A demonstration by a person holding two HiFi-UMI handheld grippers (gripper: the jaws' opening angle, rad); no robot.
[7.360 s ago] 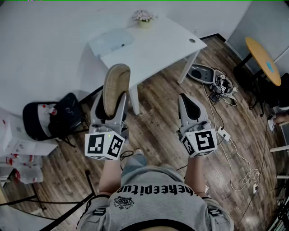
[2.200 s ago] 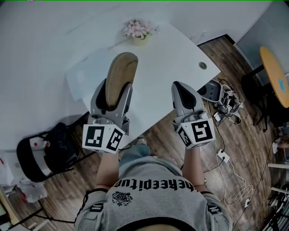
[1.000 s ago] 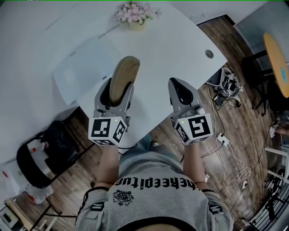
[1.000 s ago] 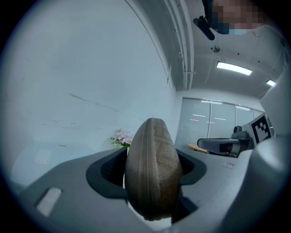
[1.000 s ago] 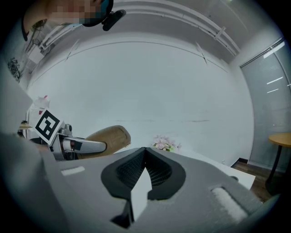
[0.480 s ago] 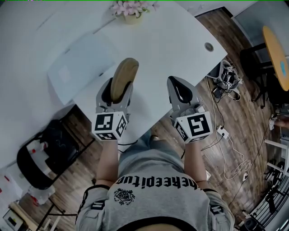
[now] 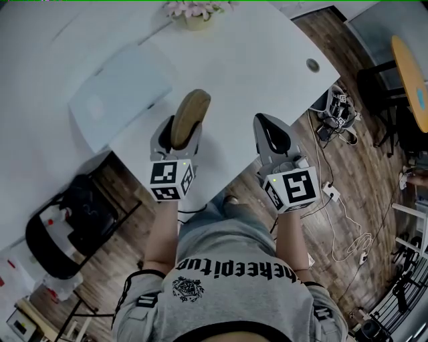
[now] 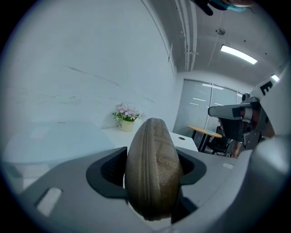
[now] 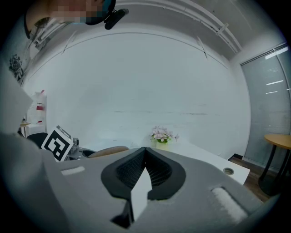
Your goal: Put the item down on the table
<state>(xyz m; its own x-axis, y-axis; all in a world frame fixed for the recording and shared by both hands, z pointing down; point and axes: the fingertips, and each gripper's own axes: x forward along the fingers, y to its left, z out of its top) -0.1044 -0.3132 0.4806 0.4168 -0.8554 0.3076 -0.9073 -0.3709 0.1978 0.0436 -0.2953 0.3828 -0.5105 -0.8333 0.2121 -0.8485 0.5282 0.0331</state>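
A tan oval zip case stands on edge between the jaws of my left gripper, which is shut on it over the near part of the white table. In the left gripper view the case fills the gap of the left gripper, zip seam facing the camera. Whether the case touches the tabletop is hidden. My right gripper hangs over the table's near edge, shut with nothing in it; its black pads meet in the right gripper view. The case shows there at the left.
A pot of pink flowers stands at the table's far side, and a pale blue sheet lies at its left. A cable hole sits near the right corner. A black chair, floor cables and a round wooden table surround it.
I have walked up to the table, so both grippers now hang over its near part instead of the floor. In the last second the left gripper drew nearer, case still held.
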